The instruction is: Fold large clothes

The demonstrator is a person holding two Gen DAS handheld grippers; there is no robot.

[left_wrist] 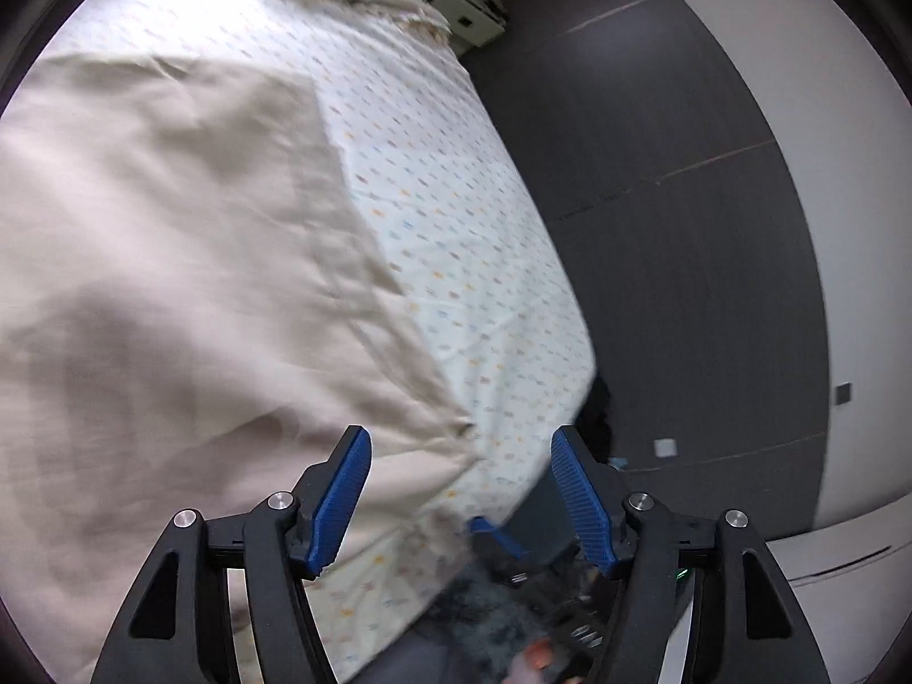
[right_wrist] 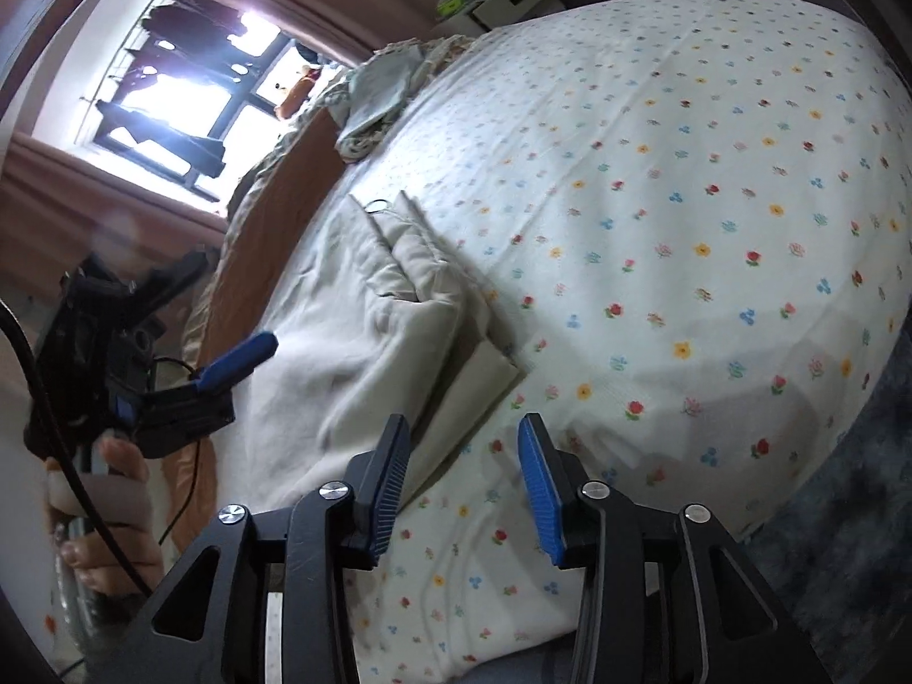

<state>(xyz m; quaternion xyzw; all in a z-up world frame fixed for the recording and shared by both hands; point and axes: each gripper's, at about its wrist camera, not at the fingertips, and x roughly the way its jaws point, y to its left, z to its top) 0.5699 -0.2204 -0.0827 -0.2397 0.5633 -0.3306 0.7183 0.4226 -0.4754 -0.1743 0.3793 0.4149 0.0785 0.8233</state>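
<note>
A large beige garment (left_wrist: 171, 262) lies spread on a bed with a flower-print sheet (left_wrist: 456, 228). In the right wrist view the garment (right_wrist: 365, 330) shows partly folded, with a folded edge near the bed's front. My left gripper (left_wrist: 461, 490) is open and empty, just above the garment's near corner at the bed edge. My right gripper (right_wrist: 464, 479) is open and empty, above the sheet (right_wrist: 684, 228) beside the garment's folded edge. The left gripper (right_wrist: 188, 376) also shows at the left of the right wrist view, held by a hand.
A bundle of crumpled cloth (right_wrist: 376, 102) lies at the far end of the bed. A bedside cabinet (left_wrist: 467, 11) stands beyond it. Dark floor (left_wrist: 655, 228) runs along the bed's side, with a blue rug (right_wrist: 855, 513) at its foot. A window (right_wrist: 188, 91) is behind.
</note>
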